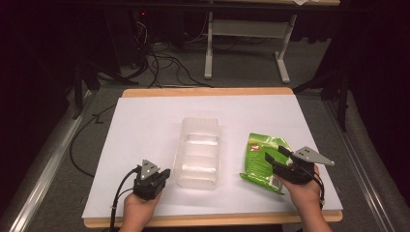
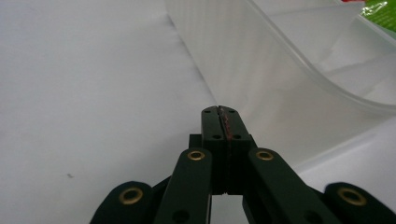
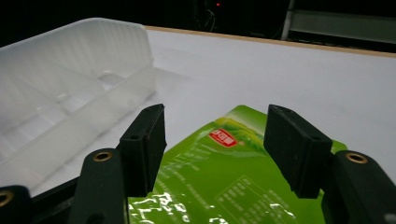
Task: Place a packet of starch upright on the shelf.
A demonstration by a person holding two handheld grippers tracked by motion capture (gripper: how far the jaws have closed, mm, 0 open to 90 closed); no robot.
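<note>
Resting near the front edge of the white-topped bench (image 1: 145,121), the left gripper (image 1: 153,180) has its black fingers (image 2: 219,128) pressed together on nothing, just beside the clear rectangular plastic tray (image 1: 198,152). At the right, the right gripper (image 1: 278,153) hovers with its fingers (image 3: 147,140) spread wide over the near part of a flat green foil snack packet (image 1: 263,162), which lies on the bench just right of the tray. Beyond the bench, cables (image 1: 164,65) trail across the grey floor (image 1: 241,67).
</note>
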